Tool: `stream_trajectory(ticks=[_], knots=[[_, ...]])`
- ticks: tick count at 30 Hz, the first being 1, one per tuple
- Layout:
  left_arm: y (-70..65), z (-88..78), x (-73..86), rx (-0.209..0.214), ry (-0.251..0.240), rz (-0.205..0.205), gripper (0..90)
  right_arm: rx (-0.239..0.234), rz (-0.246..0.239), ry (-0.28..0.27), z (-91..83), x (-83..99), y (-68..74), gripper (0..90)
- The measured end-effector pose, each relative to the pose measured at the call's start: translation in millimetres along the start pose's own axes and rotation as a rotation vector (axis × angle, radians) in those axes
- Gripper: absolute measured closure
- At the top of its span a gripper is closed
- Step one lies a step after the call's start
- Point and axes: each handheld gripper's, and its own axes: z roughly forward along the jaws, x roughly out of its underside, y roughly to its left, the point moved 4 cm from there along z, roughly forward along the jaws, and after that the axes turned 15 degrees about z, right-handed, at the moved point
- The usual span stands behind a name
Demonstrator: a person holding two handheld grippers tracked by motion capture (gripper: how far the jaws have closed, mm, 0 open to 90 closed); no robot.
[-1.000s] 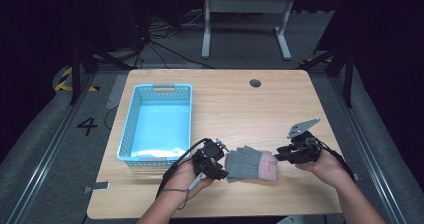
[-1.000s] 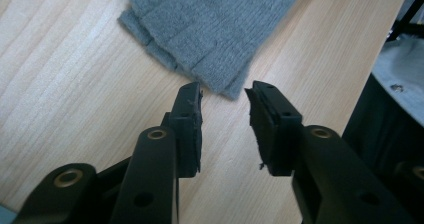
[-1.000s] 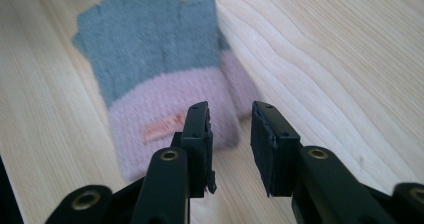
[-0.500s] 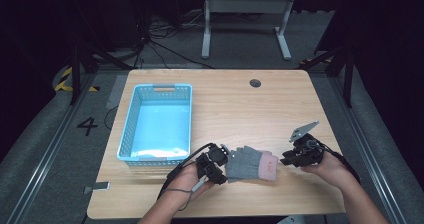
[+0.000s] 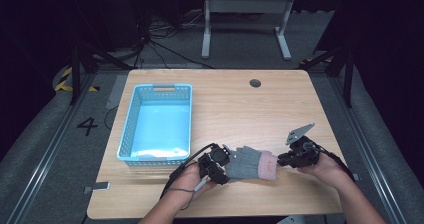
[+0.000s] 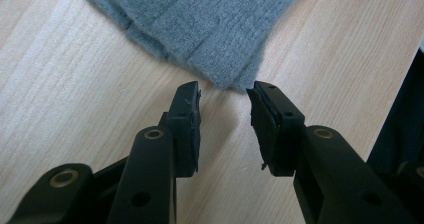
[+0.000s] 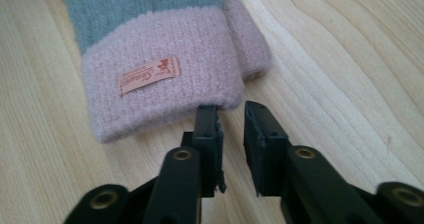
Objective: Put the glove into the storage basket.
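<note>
I find the grey glove [image 5: 248, 163] with its pink cuff [image 7: 160, 79] lying flat on the wooden table [image 5: 240, 104] near the front edge, just right of the blue basket [image 5: 157, 124] and between my 2 grippers. My left gripper [image 6: 225, 101] sits at the glove's fingertip end, jaws spread and gripping nothing. My right gripper [image 7: 231, 116] sits at the cuff edge, jaws narrowly parted, one tip touching the cuff without pinching it.
</note>
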Motion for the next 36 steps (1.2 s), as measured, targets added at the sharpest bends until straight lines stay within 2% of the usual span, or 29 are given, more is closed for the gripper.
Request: stream_trajectory(ticks=[3,11,15,20,25,27,30,36], knots=[[-0.5,1.2,0.4,0.002,0.007,0.001,64.1,0.016,-0.023,0.001,-0.7,-0.3,1.1,88.8],[3.2,-0.1,1.6,-0.004,-0.002,-0.013,62.2,0.024,-0.038,0.016,2.0,0.1,4.6,89.2],[1.9,2.7,0.3,0.003,0.0,-0.01,61.5,0.013,-0.017,0.014,3.4,0.2,2.8,80.5],[-0.4,4.9,-0.9,0.01,0.011,-0.005,61.9,0.011,-0.01,-0.003,2.1,-0.4,1.1,74.7],[-0.7,8.5,-2.9,0.007,0.019,0.008,62.2,0.01,-0.063,-0.016,4.6,-2.7,6.5,72.3],[-1.6,9.0,-3.6,0.002,0.021,0.007,63.2,0.008,-0.069,-0.016,5.7,-3.2,6.8,73.7],[-1.3,8.7,-3.3,-0.01,0.025,0.01,68.1,0.018,-0.072,-0.02,6.4,-4.1,7.3,84.0],[-2.6,4.9,-4.2,-0.018,0.014,0.019,77.2,0.025,-0.072,-0.018,6.0,-4.6,9.1,86.0]])
